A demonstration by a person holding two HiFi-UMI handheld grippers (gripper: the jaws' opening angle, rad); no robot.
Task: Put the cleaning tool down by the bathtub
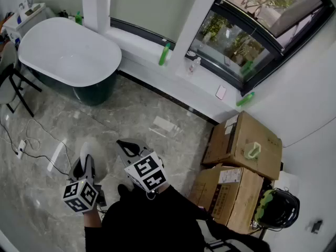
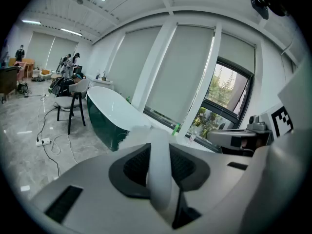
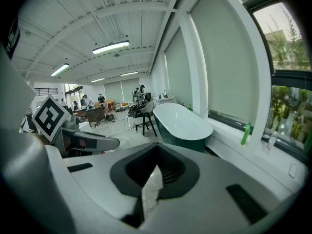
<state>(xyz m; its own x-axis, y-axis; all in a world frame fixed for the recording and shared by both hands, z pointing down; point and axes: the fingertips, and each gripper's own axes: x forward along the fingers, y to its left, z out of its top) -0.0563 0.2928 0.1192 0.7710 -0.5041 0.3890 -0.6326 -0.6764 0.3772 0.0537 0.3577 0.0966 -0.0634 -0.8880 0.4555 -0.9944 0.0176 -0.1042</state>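
The bathtub (image 1: 68, 51), white inside and dark green outside, stands at the far left by the window wall; it also shows in both gripper views (image 2: 114, 113) (image 3: 183, 121). My left gripper (image 1: 84, 164) (image 2: 158, 165) is low over the floor, well short of the tub. It is shut on the cleaning tool (image 2: 158, 155), a white handle with a fuzzy white end (image 1: 84, 150) that points toward the tub. My right gripper (image 1: 128, 148) (image 3: 151, 179) hangs just to its right, jaws closed together with only a thin pale sliver in the seam.
A black chair (image 1: 10, 83) stands left of the tub. A power strip with cable (image 1: 21, 148) lies on the marble floor. Cardboard boxes (image 1: 241, 146) and a helmet (image 1: 275, 209) sit at the right. A green bottle (image 1: 165, 54) stands on the sill.
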